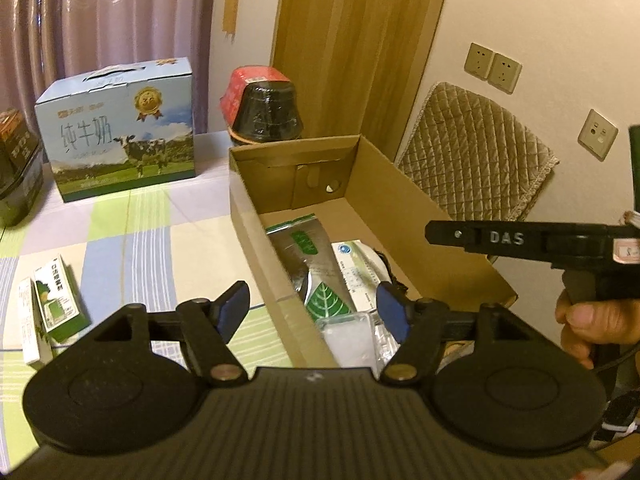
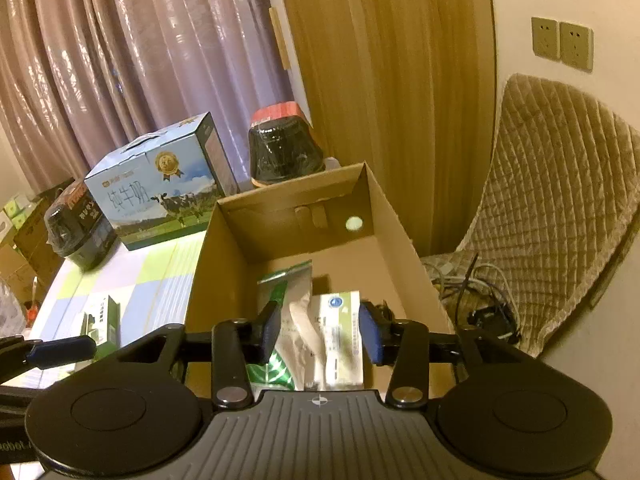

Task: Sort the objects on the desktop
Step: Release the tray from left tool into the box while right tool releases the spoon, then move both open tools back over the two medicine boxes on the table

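Cardboard box (image 1: 400, 216) at frame centre is already holding a foil pouch (image 1: 308, 256) and a white packet (image 1: 356, 268), while two small cartons (image 1: 56, 308) are lying at lower left on the bench (image 1: 140, 240), both tongs (image 1: 312, 312) (image 2: 318, 332) hovering wide open, empty.

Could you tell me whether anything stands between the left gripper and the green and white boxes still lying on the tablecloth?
Nothing visible does. The left gripper is open over the near wall of the cardboard box, and the green and white boxes lie to its left on the tablecloth, with only bare cloth between them.
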